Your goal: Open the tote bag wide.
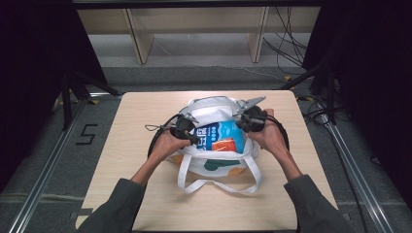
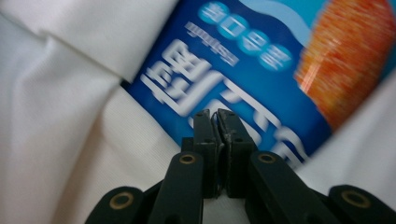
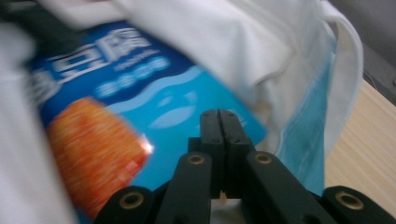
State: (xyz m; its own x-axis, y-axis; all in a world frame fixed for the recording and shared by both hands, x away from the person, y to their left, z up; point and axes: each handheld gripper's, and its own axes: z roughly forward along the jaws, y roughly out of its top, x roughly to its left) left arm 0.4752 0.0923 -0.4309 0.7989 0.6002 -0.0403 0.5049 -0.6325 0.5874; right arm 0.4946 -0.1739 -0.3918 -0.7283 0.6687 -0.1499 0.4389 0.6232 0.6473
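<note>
A white tote bag lies in the middle of the table, its mouth spread so a blue snack packet shows inside it. The left gripper sits at the bag's left edge and the right gripper at its right edge, likely to hold the opening apart or settle the packet. Both pairs of jaws are closed together with nothing pinched between them, their tips just over the packet. The bag's straps trail toward the person
</note>
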